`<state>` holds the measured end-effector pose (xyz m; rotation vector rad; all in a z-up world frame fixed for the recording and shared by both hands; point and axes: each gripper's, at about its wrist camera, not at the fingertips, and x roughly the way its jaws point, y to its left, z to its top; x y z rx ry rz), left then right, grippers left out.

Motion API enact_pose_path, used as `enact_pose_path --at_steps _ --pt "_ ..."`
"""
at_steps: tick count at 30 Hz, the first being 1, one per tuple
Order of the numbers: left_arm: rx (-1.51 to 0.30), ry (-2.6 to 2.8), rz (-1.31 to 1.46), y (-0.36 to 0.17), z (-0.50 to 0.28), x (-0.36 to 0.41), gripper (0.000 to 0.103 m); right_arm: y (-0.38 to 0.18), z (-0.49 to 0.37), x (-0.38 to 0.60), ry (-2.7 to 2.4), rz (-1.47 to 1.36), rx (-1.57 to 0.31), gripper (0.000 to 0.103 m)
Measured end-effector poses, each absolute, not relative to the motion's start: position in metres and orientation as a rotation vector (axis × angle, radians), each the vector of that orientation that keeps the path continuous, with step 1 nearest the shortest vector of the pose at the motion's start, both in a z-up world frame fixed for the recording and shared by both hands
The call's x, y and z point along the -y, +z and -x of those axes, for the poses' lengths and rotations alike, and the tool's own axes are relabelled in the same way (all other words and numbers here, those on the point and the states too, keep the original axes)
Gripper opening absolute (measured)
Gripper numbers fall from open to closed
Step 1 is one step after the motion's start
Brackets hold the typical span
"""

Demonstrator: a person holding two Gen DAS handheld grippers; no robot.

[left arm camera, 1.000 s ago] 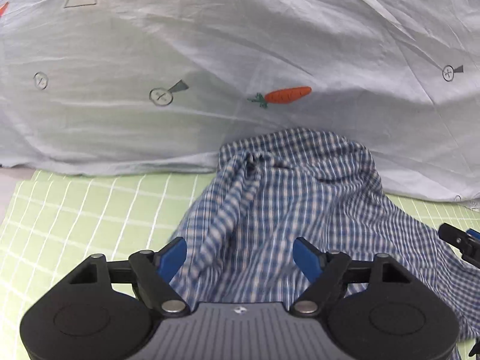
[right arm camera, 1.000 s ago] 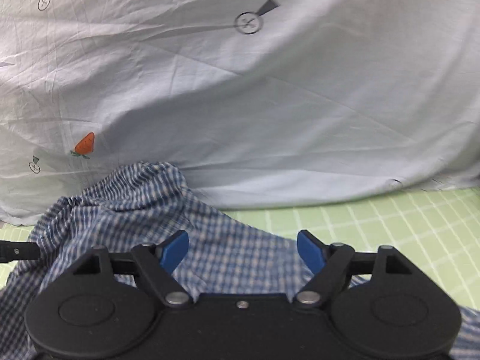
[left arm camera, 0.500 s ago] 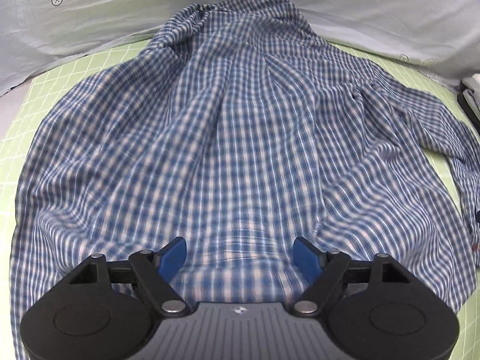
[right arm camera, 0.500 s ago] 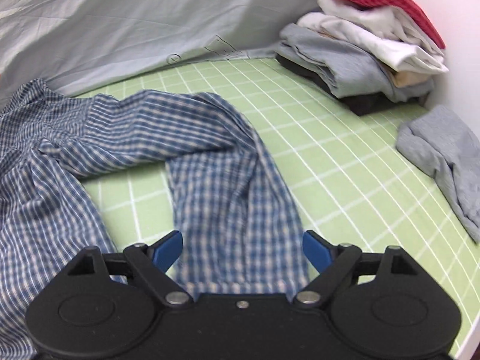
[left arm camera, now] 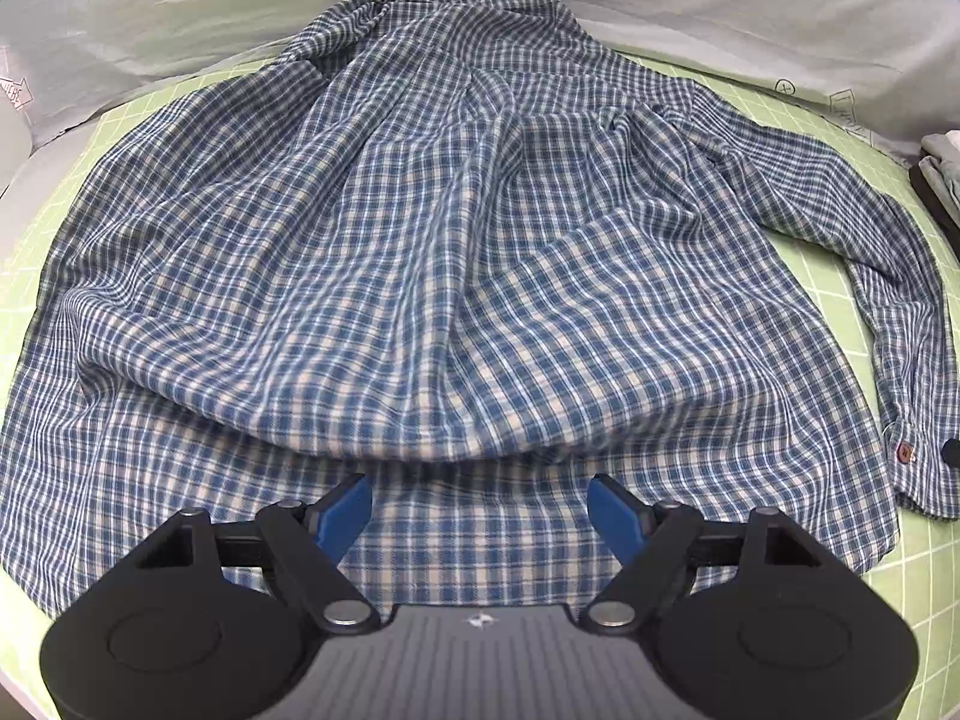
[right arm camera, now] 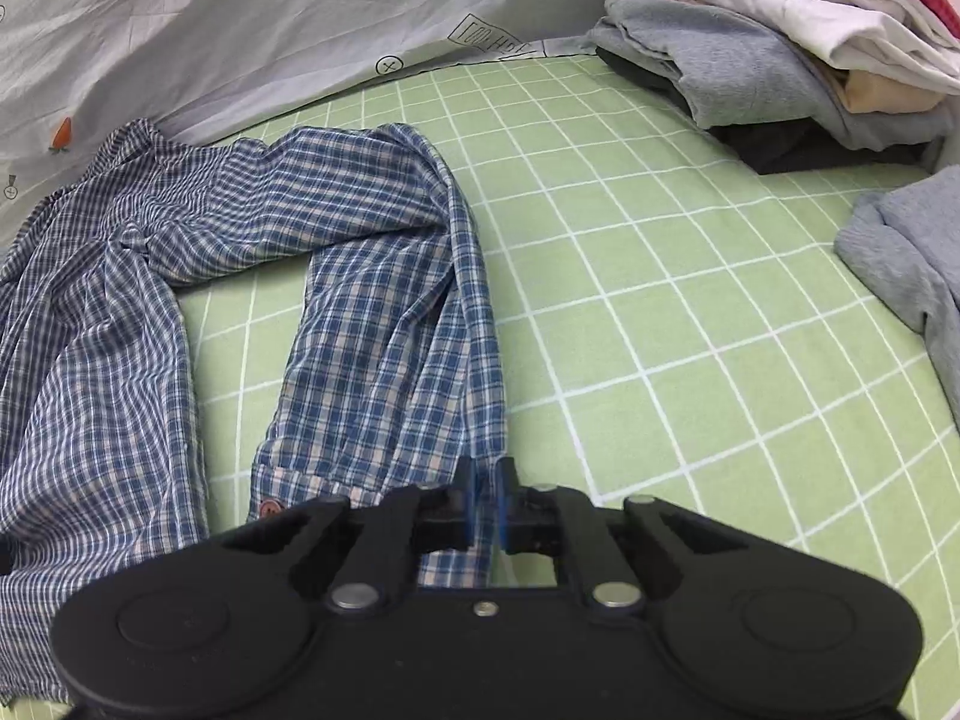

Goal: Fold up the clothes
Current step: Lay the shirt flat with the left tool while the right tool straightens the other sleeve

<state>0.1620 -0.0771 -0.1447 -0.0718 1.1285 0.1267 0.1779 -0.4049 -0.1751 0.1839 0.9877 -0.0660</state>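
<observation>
With the shirt (left arm camera: 456, 252) spread rumpled on the green sheet (right arm camera: 690, 312), my right claw (right arm camera: 485, 507) had just snapped shut on its sleeve cuff while my left claw (left arm camera: 477, 507) hung wide open, empty, over the hem; next, I judged, the sleeve needed folding inward.

Soft cloth all round, hard matt plastic on the tools

The checked shirt (left arm camera: 420, 252) is thin woven cotton-like cloth, creased and matt, as is the pale printed sheet (right arm camera: 270, 30). The green grid cover (right arm camera: 660, 312) looks smooth fabric. Each claw (left arm camera: 478, 510) has matt black plastic arms, blue pads (left arm camera: 345, 513) and dull metal pins.
</observation>
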Motion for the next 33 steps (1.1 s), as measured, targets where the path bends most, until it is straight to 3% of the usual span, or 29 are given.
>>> enact_pose_path --at_steps 12,14,16,20,22,24,26,29,30,31,33 --pt "-1.18 0.218 0.115 -0.159 -0.182 0.104 0.08 -0.156 -0.274 0.513 -0.372 0.008 -0.816 0.005" --pt "-1.199 0.234 0.119 -0.164 -0.185 0.104 0.08 -0.155 -0.28 0.514 -0.382 0.055 -0.804 0.011" --pt "-1.218 0.245 0.119 -0.169 -0.186 0.105 0.08 -0.153 -0.274 0.504 -0.336 0.054 -0.78 0.037" --pt "-1.223 0.247 0.11 -0.171 -0.187 0.107 0.082 -0.16 -0.249 0.465 -0.148 0.026 -0.777 0.044" --pt "-1.229 0.244 0.1 -0.171 -0.189 0.107 0.084 -0.169 -0.24 0.444 -0.049 0.015 -0.804 0.057" --pt "-1.237 0.24 0.098 -0.171 -0.19 0.107 0.086 -0.182 -0.235 0.426 -0.005 0.021 -0.831 0.058" --pt "-1.243 0.235 0.097 -0.171 -0.191 0.106 0.086 -0.192 -0.235 0.415 -0.003 0.044 -0.855 0.058" --pt "-1.245 0.228 0.103 -0.171 -0.191 0.106 0.086 -0.199 -0.235 0.417 -0.001 0.034 -0.872 0.044" --pt "-1.246 0.227 0.108 -0.171 -0.19 0.105 0.086 -0.198 -0.234 0.42 0.008 0.017 -0.872 0.019" --pt "-1.247 0.226 0.113 -0.172 -0.19 0.105 0.086 -0.198 -0.233 0.424 0.01 0.004 -0.877 0.01" --pt "-1.249 0.225 0.125 -0.172 -0.19 0.103 0.088 -0.193 -0.231 0.434 -0.016 -0.008 -0.893 0.005"
